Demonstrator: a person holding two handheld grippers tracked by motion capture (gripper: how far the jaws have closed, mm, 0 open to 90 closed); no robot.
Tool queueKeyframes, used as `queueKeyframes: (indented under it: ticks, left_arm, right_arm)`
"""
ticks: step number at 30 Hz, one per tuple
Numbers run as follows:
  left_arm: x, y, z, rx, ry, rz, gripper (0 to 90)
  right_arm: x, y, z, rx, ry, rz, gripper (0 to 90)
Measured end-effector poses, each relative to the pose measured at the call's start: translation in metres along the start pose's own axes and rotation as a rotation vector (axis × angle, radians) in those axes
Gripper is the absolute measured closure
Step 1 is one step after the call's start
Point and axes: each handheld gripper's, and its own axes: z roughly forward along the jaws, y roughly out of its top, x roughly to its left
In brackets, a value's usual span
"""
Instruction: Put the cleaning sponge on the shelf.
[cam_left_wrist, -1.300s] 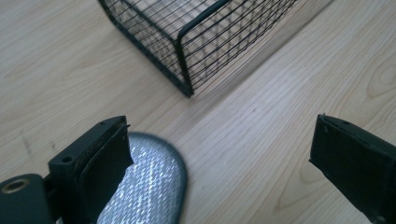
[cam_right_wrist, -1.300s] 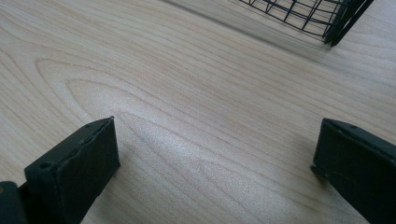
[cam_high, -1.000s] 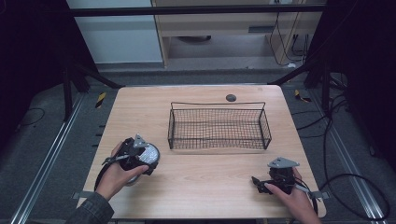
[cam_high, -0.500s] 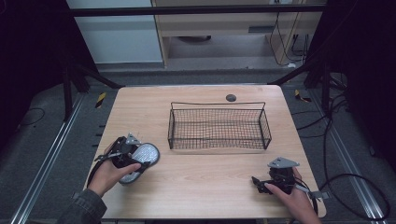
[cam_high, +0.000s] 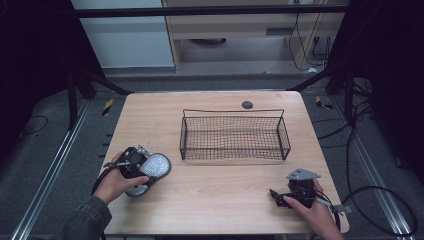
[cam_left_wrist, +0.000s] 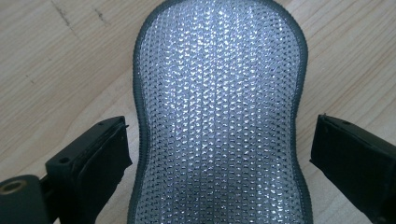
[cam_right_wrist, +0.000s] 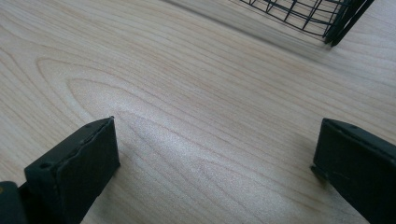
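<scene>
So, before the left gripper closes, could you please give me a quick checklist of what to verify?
1. Left gripper open: ok, jaws stand apart.
2. Scrubber between its jaws: ok, with a gap on each side.
3. Scrubber flat on the table: ok.
4. Basket empty: ok.
5. Right gripper out of the way: ok, open near the table's front right.
6. Grip firmness once closed: cannot tell.

Silver mesh scrubber flat on table
</scene>
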Motion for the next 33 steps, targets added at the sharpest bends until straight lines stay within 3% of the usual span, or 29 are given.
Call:
queueKeyframes:
  ticks: [12,20,27,33]
  left_arm:
    - [0.004,0.001,0.010,0.057,-0.016,0.010,3.5]
    - [0.006,0.000,0.015,0.053,-0.022,0.007,3.3]
    - [0.011,-0.003,0.023,0.042,-0.038,-0.040,0.9]
    - [0.012,-0.005,0.021,0.028,-0.047,-0.041,2.8]
  right_arm:
    - [0.000,0.000,0.000,0.000,0.000,0.000,0.3]
    - [0.000,0.000,0.000,0.000,0.000,0.000,0.3]
    - [0.000,0.000,0.000,0.000,0.000,0.000,0.3]
    - [0.000,0.000,0.000,0.000,0.001,0.000,0.3]
